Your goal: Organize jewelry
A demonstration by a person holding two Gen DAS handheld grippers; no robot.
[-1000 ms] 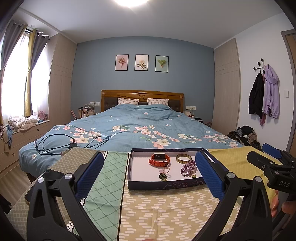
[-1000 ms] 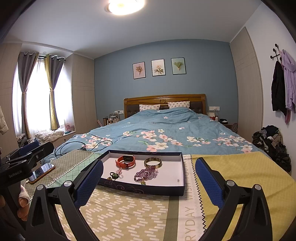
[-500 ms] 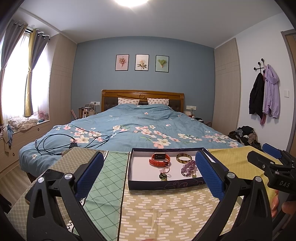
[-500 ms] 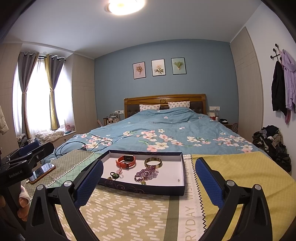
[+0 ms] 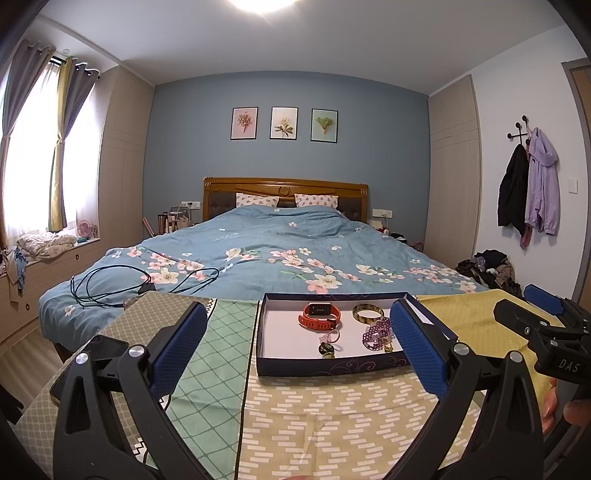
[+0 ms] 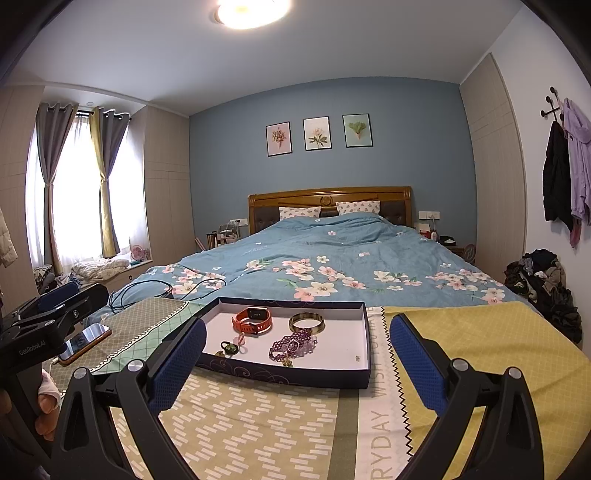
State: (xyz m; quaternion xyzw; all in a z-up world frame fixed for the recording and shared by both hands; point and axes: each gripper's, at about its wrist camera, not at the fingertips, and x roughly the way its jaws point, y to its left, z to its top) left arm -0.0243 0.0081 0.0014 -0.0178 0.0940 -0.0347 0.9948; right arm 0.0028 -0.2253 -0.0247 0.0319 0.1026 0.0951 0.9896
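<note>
Now both the left gripper [image 5: 299,343] and right gripper [image 6: 295,350] hang spread wide and empty, unmoved over the last second. Just ahead between their jaws, the tray [image 6: 291,374] already contains watch [image 6: 253,320], bangle [image 6: 306,321] and beads [image 6: 293,345].

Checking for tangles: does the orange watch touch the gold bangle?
Apart. The right wrist view shows bare white tray floor between the orange watch and the gold bangle.

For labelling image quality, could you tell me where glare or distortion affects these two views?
Left wrist view: ceiling light blown out, window overexposed, walls bowed by fisheye. Right wrist view: ceiling light glares, window washed out; the tray stays sharp.
</note>
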